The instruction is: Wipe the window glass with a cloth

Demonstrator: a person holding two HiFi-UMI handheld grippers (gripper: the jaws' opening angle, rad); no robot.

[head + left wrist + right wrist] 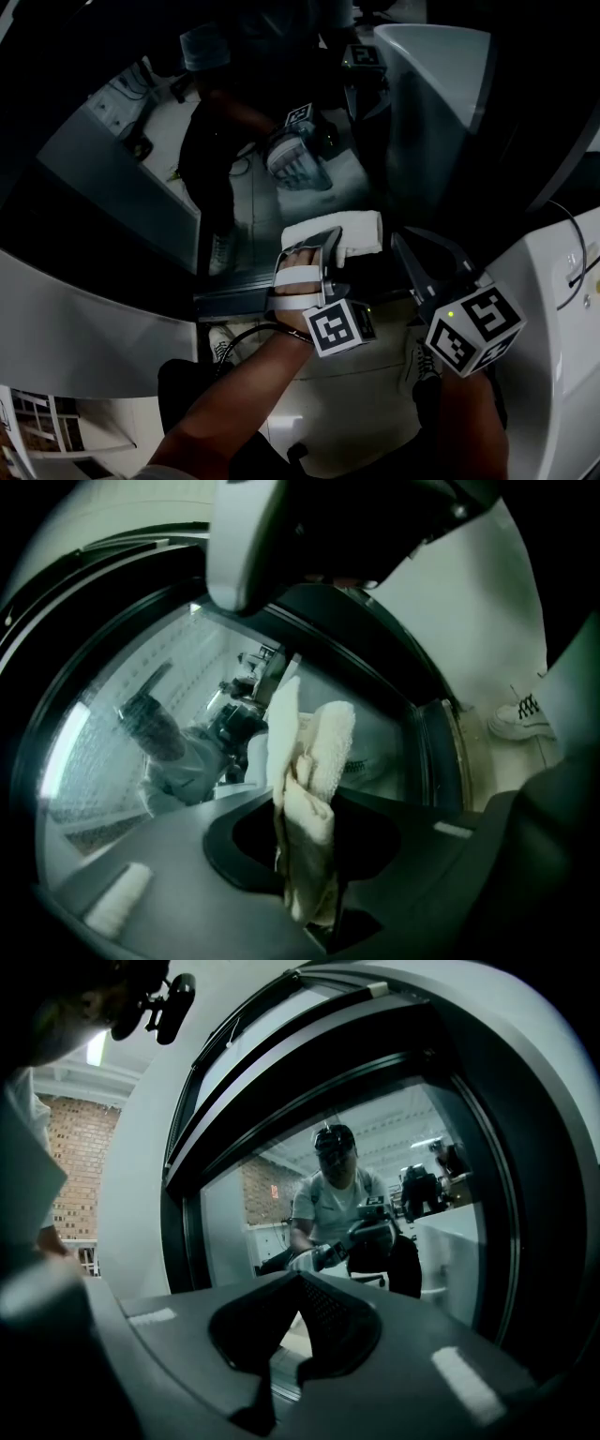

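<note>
Your left gripper [328, 251] is clamped on the folded white terry cloth [309, 780], and both jaws are closed tight on its fold. In the left gripper view the cloth stands up between the jaws as a narrow bundle. Its long axis runs from the bottom of the jaw gap up past the tips, towards the reflective window glass [112, 752]. From your head view the same cloth lies crosswise at the gripper's tip, with its long axis side to side and its free end pointing to your right. It sits low on the pane, just above the dark bottom frame [234, 300]. Whether it presses on the glass cannot be told.

Your right gripper [300, 1283] is just beside the left one, on its right. Its dark jaws are brought together at the tips with nothing between them, and they point at the same pane. The glass mirrors you and both grippers. The white curved panel [75, 347] surrounds the frame.
</note>
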